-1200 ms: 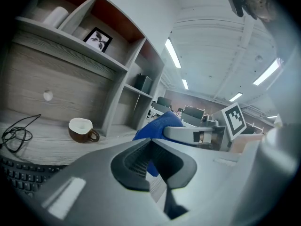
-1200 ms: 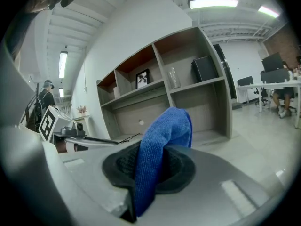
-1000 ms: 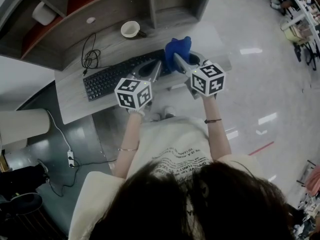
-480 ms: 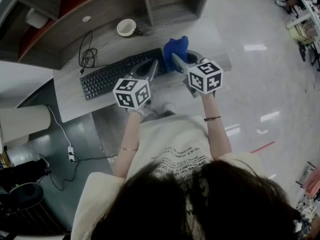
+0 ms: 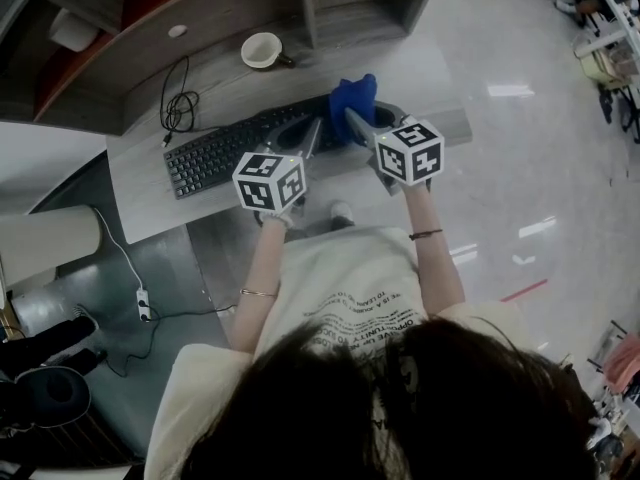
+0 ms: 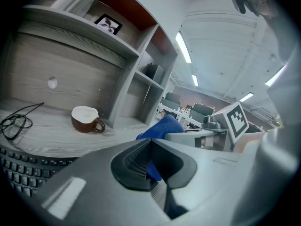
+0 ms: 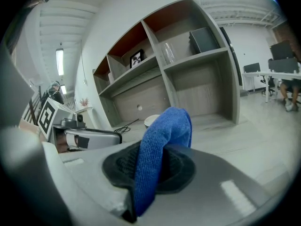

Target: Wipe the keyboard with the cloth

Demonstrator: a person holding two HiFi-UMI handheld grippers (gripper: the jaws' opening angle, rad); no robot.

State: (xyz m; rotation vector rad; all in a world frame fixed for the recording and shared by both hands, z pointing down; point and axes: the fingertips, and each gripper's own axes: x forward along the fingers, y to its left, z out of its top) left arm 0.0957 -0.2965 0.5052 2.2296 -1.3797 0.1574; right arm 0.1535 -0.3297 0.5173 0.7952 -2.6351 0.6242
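Note:
A black keyboard (image 5: 212, 155) lies on the grey desk (image 5: 140, 203); its keys show low at the left (image 6: 19, 169) in the left gripper view. My right gripper (image 5: 352, 120) is shut on a blue cloth (image 5: 353, 96), which stands up out of the jaws (image 7: 165, 126) above the keyboard's right end. My left gripper (image 5: 311, 136) hovers just beside it, over the keyboard's right part. Its jaws meet at the tip (image 6: 150, 142) and hold nothing; blue cloth (image 6: 162, 127) shows beyond them.
A brown cup (image 5: 262, 50) with a white inside stands behind the keyboard near the shelf unit (image 5: 300, 8). A coiled black cable (image 5: 180, 110) lies at the back left. The desk's front edge runs just under the grippers; shiny floor (image 5: 520, 148) lies to the right.
Only the head view shifts a little. Both grippers stay over the keyboard's right end, the cloth still in the right one.

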